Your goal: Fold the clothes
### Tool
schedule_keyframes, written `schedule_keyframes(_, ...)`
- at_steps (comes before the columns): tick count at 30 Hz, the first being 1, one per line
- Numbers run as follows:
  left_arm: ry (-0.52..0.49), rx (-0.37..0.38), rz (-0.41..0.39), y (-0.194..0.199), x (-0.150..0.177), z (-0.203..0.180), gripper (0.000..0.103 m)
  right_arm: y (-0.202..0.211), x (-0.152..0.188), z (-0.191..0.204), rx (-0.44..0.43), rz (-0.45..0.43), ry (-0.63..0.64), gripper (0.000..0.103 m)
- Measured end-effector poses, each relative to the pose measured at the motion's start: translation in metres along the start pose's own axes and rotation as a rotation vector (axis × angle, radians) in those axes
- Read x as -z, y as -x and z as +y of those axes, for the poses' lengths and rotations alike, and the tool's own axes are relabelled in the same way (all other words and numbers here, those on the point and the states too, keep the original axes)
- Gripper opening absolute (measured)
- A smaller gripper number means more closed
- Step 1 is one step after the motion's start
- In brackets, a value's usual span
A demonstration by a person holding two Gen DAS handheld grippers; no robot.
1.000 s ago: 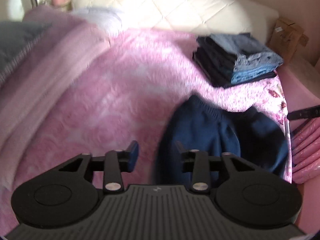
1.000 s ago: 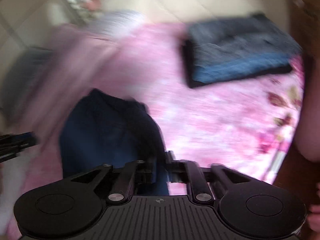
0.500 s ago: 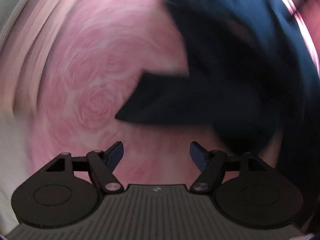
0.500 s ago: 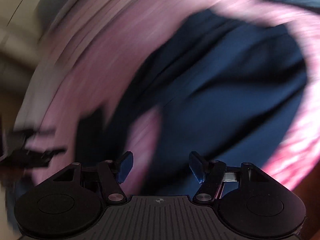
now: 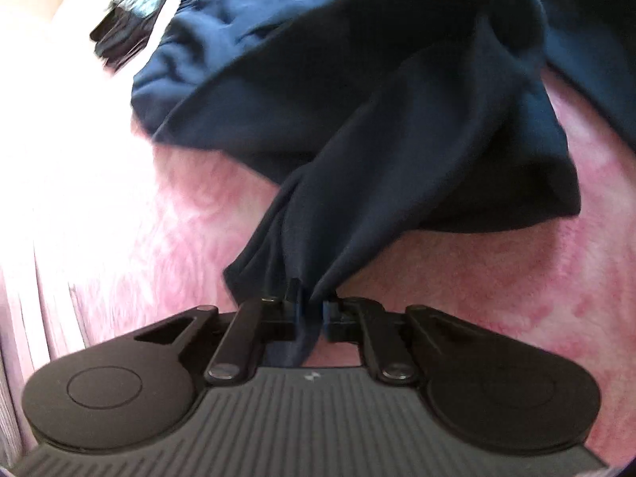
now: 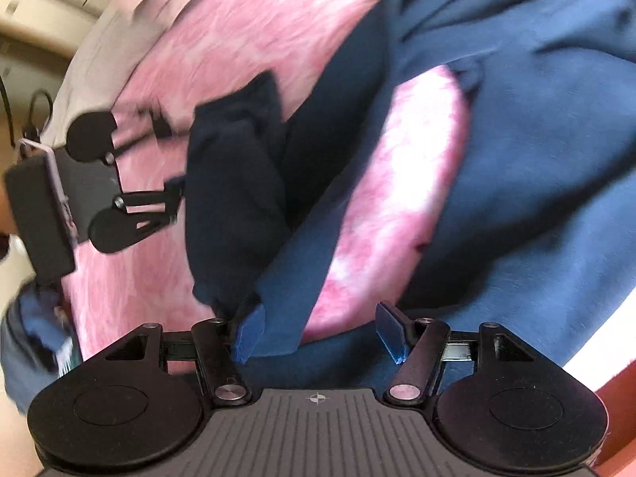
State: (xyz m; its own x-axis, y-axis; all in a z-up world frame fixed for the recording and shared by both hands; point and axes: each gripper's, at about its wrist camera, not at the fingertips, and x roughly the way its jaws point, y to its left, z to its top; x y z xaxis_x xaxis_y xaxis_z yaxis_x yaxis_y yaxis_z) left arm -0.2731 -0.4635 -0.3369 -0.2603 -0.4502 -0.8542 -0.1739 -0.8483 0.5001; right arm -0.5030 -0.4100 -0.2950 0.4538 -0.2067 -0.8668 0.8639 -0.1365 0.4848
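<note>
The left hand-held gripper [image 5: 309,310] is clamped tight on a bunched corner of the dark navy knit garment [image 5: 397,99], which lies rumpled across the bed's pink rose-patterned fleece blanket [image 5: 497,278]. The right hand-held gripper [image 6: 320,332] stands with its blue-padded jaws wide apart just over another edge of the garment, with cloth between the pads but not pinched.

Garment [image 5: 397,127] spread on bed [image 5: 516,262], bunched. One end runs forward into left gripper [image 5: 310,310], between jaws. Right gripper [image 6: 320,334] over garment's near edge, left gripper to its left. Blanket [image 6: 99,67] behind, along bed edge.
</note>
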Motion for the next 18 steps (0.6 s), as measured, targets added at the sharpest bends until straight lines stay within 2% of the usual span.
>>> schedule_keyframes(5,0.354,0.073,0.135,0.078,0.044,0.024,0.005,0.000,-0.013,0.011,-0.041,-0.028,-0.009,0.065)
schedule_keyframes(8,0.703,0.102,0.234,0.142,0.101,0.040,0.005,-0.005,-0.027,0.038,-0.100,-0.043,0.055,0.065)
schedule_keyframes(10,0.867,0.087,0.309,0.173,0.138,0.042,0.003,-0.011,-0.038,0.058,-0.138,-0.054,0.101,0.065)
schedule_keyframes(13,1.023,0.078,0.410,0.186,0.180,0.034,0.002,-0.023,-0.048,0.081,-0.160,-0.065,0.146,0.065)
schedule_keyframes(16,1.203,0.086,0.458,0.169,0.215,0.024,0.002,-0.032,-0.055,0.086,-0.136,-0.074,0.151,0.065)
schedule_keyframes(18,1.252,0.094,0.488,0.151,0.229,0.015,0.002,-0.038,-0.056,0.079,-0.085,-0.079,0.137,0.065)
